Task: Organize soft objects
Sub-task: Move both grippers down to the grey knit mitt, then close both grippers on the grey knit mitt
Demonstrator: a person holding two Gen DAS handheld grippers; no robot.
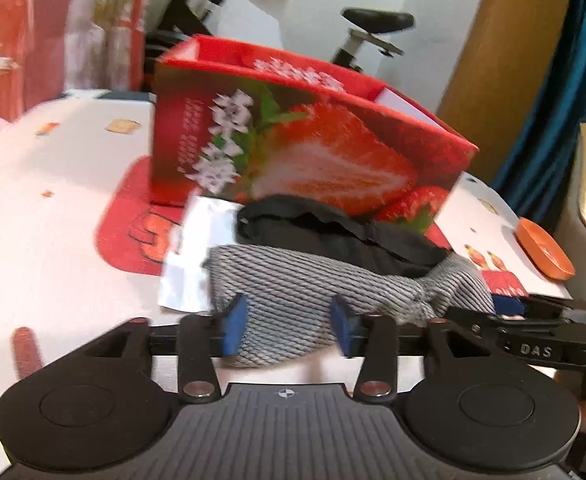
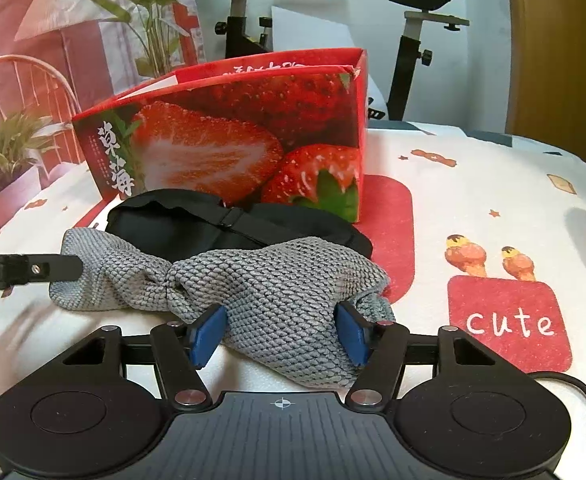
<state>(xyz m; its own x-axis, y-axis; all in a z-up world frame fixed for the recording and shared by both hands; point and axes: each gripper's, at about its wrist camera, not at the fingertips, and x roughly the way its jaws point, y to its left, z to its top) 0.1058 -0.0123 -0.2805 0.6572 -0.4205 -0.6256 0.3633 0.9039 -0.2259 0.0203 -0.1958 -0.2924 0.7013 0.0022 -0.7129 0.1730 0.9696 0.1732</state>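
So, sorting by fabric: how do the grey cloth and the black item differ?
The grey cloth is coarse knit; the black item is smooth, with a strap and buckle. The grey cloth lies nearer, between both grippers' jaws; the black item lies behind it, against the strawberry box. Both are soft and lie crumpled on the table.

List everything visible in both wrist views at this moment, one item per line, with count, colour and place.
knitted cloth: 1, grey, on the table nearest the cameras, knotted in the middle
fabric item: 1, black with a strap, behind the cloth, touching it
strawberry box: 1, red, open top, behind the black item
paper: 1, white, under the cloth's left end
tablecloth: 1, white with red patches and the word cute
dish: 1, orange, at the table's right edge
exercise bike: 1, black, behind the table
left gripper: 1, black with blue pads, straddling the cloth's left end
right gripper: 1, same build, straddling the cloth's right end
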